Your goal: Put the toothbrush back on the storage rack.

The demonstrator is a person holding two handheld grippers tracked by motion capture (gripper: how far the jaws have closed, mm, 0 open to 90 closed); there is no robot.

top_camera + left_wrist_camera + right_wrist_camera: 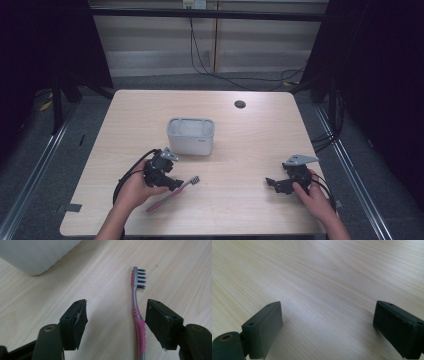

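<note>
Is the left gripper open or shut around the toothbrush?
Open. The left gripper has its jaws apart on either side of the toothbrush, which lies flat on the table.

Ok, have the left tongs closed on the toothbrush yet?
No. In the left gripper view the left tongs stand open, and the toothbrush lies flat on the table between the jaws, nearer the right one.

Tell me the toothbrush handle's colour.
The toothbrush handle is pink with a grey neck, clearest in the left gripper view.
</note>
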